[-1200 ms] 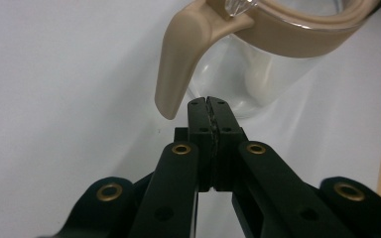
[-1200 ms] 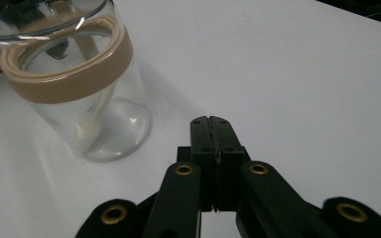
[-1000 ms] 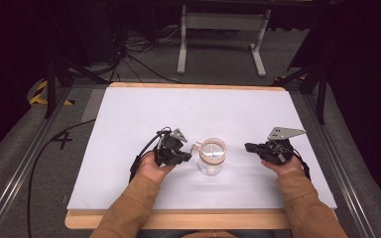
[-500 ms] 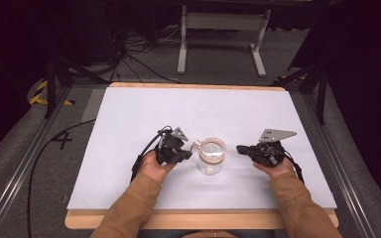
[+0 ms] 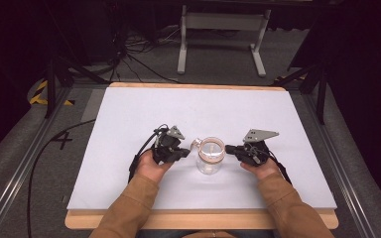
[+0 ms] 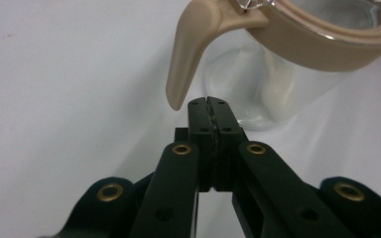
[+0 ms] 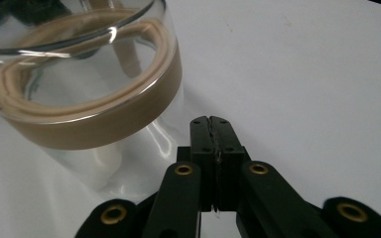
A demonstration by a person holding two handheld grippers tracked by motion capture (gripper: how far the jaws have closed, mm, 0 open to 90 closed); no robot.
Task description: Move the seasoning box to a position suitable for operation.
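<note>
Glass jar [image 5: 211, 157] on counter [image 5: 129, 114]: rigid, slick, breakable; grip tan band or handle [image 6: 188, 54]. Left claw [image 6: 210, 106] and right claw [image 7: 211, 124] both closed, empty

Overhead lighting is bright and even on the white surface [image 5: 129, 119]; the surroundings fall into darkness. The glass jar [image 7: 79, 89], just beyond the jaws, shows glare streaks. The jaw arms nearest each gripper camera are soft-focused.

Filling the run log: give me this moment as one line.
left hand-held gripper: shut, beside handle | right hand-held gripper: shut, empty, beside jug | glass jug: upright on table, ungrasped
</note>
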